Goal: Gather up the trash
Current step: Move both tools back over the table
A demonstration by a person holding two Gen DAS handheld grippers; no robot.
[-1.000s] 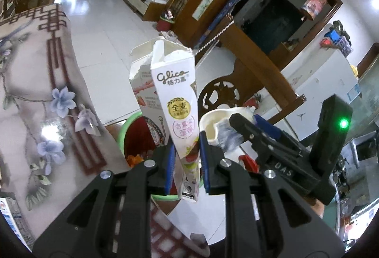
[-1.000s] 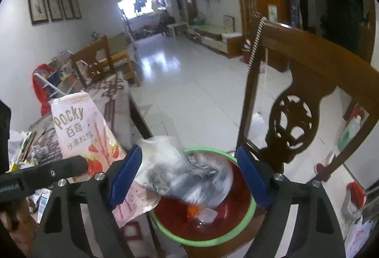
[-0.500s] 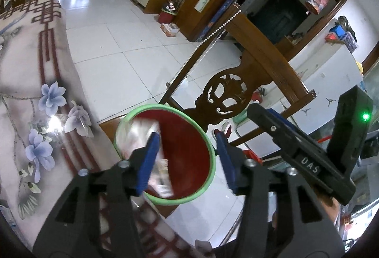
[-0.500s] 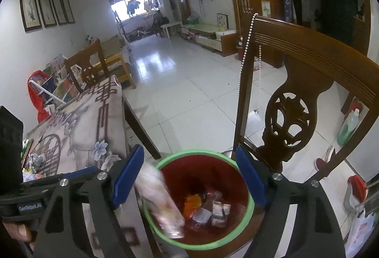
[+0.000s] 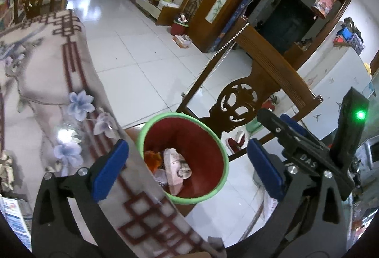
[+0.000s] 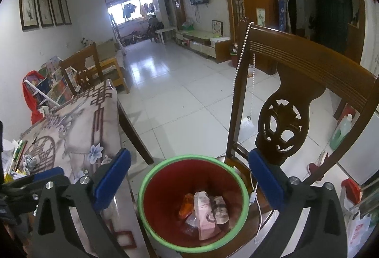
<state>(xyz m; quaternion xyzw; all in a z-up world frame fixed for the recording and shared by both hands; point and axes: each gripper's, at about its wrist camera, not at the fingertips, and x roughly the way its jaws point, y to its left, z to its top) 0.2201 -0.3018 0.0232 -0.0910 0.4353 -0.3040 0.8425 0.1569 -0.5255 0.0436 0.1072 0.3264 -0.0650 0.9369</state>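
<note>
Fingers (image 5: 110,172) of the left gripper (image 5: 187,170) spread wide, blue pads apart, nothing between them. Same on the right gripper (image 6: 188,183): fingers (image 6: 265,178) parted wide, empty. Both poised above a red bin (image 6: 193,202) with a green rim, standing on the seat of a carved wooden chair (image 6: 296,82) just beside the worktop (image 5: 47,92), which wears a floral cloth with red lattice borders. Inside the bin: a pink snack box (image 6: 204,215) lying upright-ish against the wall, an orange wrapper (image 6: 187,207) to its left, a crumpled pale wrapper (image 6: 220,209) to its right. Seen from the left wrist, the same pink box (image 5: 176,169) resting at the bottom. A string of white beads (image 6: 241,54) draped over the chair's back post. More clutter at the worktop's far left edge, too small to identify.
</note>
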